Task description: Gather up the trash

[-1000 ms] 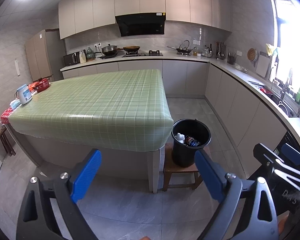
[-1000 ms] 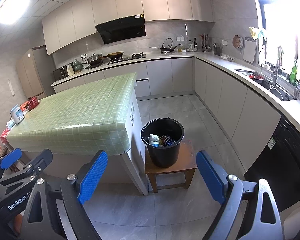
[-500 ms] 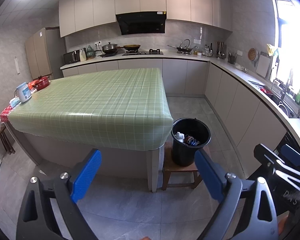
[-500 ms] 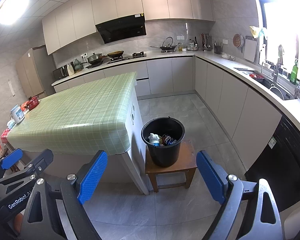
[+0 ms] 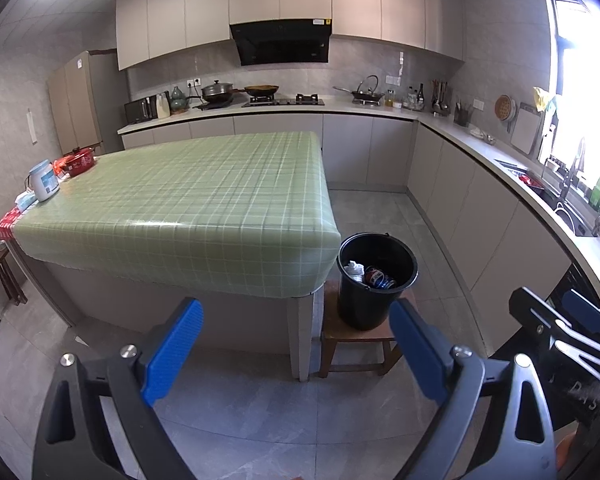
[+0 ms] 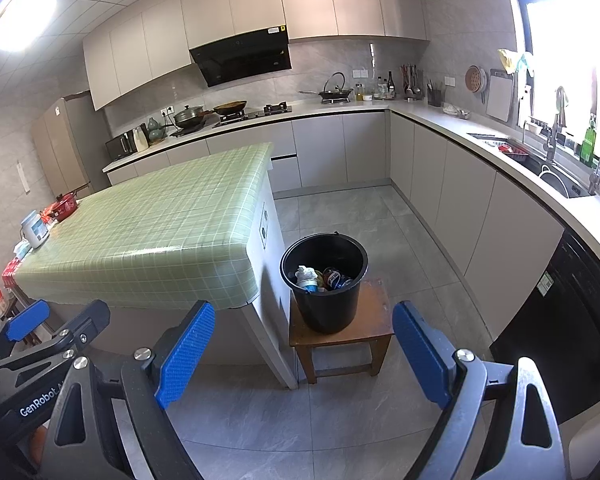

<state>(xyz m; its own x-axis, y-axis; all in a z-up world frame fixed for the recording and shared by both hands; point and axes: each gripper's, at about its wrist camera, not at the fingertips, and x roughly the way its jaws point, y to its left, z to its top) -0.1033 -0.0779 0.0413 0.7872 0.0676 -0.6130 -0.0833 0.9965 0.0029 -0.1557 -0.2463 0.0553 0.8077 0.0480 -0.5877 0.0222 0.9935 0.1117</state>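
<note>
A black bucket (image 5: 376,280) (image 6: 325,280) stands on a low wooden stool (image 6: 374,320) beside the island's near right corner. Inside it lie crumpled white paper (image 6: 306,274), a blue drink can (image 5: 377,277) and other scraps. My left gripper (image 5: 296,344) hangs open well short of the bucket, blue pads wide apart with nothing between them. My right gripper (image 6: 300,350) is open too, empty, held back from the stool. Each gripper shows at the edge of the other's view.
The island wears a green checked cloth (image 5: 188,200); a white jug (image 5: 44,182) and a red pot (image 5: 80,158) sit at its far left end. Counters with a hob, pans and a sink (image 6: 556,180) run along the back and right walls. Grey tiled floor lies between.
</note>
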